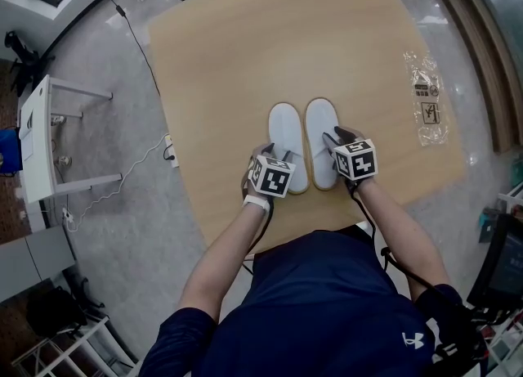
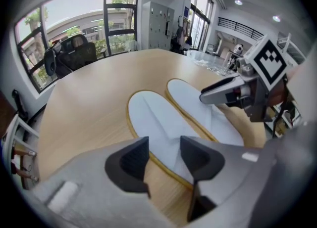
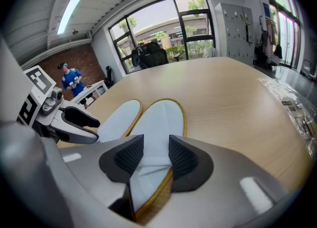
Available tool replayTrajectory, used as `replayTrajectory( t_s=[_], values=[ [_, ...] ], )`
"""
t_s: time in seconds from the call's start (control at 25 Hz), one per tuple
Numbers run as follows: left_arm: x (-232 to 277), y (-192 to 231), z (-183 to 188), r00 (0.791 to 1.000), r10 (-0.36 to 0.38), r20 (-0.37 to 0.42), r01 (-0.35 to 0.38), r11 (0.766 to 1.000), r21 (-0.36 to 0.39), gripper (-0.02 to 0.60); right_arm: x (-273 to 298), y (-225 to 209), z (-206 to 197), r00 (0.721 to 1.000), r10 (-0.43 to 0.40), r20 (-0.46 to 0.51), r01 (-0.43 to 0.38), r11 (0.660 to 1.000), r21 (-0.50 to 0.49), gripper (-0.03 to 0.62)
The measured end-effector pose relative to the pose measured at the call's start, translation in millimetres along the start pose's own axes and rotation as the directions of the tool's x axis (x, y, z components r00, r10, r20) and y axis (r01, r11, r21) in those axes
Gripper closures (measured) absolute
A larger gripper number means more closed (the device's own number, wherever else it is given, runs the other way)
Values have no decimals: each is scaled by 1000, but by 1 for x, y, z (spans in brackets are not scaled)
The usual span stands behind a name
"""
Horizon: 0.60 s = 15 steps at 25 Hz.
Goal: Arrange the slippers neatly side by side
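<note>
Counter [image 1: 245, 56]: light wood, large, mostly bare. Two flat white slippers with yellow edging lie on it towards the person's side, left slipper [image 1: 286, 134] and right slipper [image 1: 319, 122]. Long axes are parallel and run straight away from the person, toes far, heels near. Inner edges are just beside each other or touching, can't tell which. The right one sits slightly further out at the toe, otherwise they are level. Left gripper [image 1: 276, 155] is over the left slipper's heel half and right gripper [image 1: 335, 138] is over the right slipper's middle, so each slipper is nearest its own-side hand and no crossing is needed. Both grippers point down and forward along the slipper axis. Left fingers [image 2: 131, 160] are spread, the outer one over bare counter, the inner one over the slipper, with the yellow rim crossing the gap and nothing pinched. Right fingers [image 3: 181, 155] are also apart, a bit narrower. White upper fills the gap and the slipper runs under both fingers, with no clear pinch. Judgement: the pair looks about arranged, so any coming move is a small slide along the long axis to even the toes, not sideways.
</note>
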<state>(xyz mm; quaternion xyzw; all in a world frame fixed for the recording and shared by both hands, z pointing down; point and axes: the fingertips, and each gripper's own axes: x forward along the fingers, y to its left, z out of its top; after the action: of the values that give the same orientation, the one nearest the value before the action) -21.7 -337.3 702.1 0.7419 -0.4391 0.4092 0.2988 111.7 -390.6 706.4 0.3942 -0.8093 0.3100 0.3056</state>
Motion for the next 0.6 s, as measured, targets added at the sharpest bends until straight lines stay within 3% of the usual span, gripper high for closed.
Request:
replayTrajectory(
  t_s=[0.16,0.32,0.44,0.6],
  values=[
    [-34,4,15,993,-3,115,14,996,-91,382,-34,-5,30,986,-36,165,17,994,112,492],
    [-73,-21,16,977,-92,191,136,963,-233,418,-68,1,37,976,-18,219,-26,980,196,518],
    [-95,-39,28,948,-144,285,209,954,-214,474,-90,14,44,965,22,262,-85,969,232,528],
    [-120,-37,57,910,-140,391,221,960,-171,534,-109,32,64,946,56,320,-128,970,208,538]
  ],
)
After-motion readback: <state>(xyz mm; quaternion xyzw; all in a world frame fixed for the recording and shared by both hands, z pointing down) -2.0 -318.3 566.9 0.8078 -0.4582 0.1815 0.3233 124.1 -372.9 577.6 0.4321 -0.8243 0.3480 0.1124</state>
